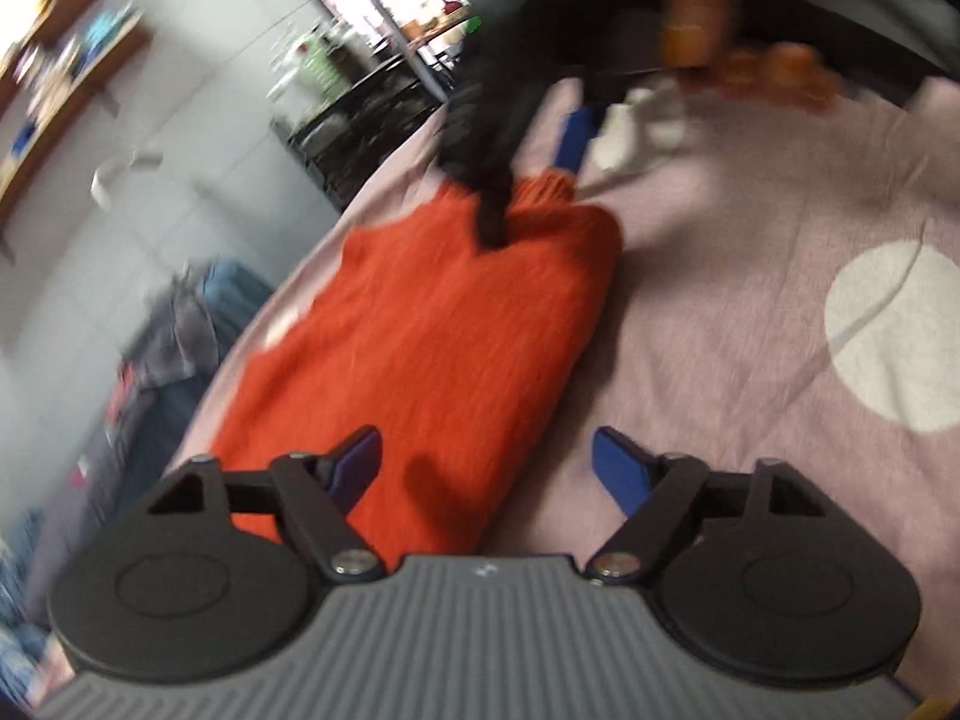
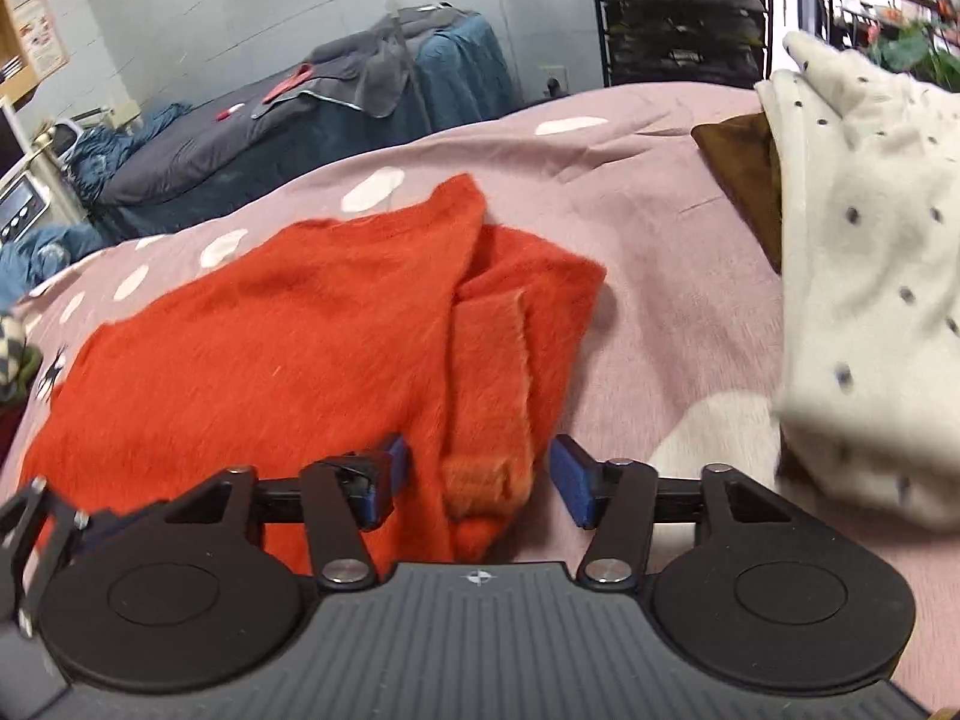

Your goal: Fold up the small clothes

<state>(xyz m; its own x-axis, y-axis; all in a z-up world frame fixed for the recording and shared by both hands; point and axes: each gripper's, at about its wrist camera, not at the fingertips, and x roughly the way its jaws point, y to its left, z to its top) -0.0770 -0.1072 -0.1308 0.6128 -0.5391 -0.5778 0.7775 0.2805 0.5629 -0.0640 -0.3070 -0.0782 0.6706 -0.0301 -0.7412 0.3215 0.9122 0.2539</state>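
An orange knit sweater (image 1: 420, 336) lies partly folded on a pink bedspread with white dots (image 1: 750, 312). My left gripper (image 1: 489, 471) is open and empty, its blue fingers over the sweater's near end. In the left wrist view the right gripper (image 1: 498, 180) shows at the sweater's far end as a dark blurred shape touching the knit. In the right wrist view the sweater (image 2: 288, 348) has a sleeve folded over it, and my right gripper (image 2: 480, 477) is open with the sleeve cuff (image 2: 486, 480) lying between its fingers.
A cream dotted garment (image 2: 870, 276) and a brown cloth (image 2: 744, 168) lie at the right on the pink bedspread (image 2: 660, 252). A second bed with grey and blue covers (image 2: 312, 114) stands beyond. A black shelf rack (image 2: 678, 18) stands by the far wall.
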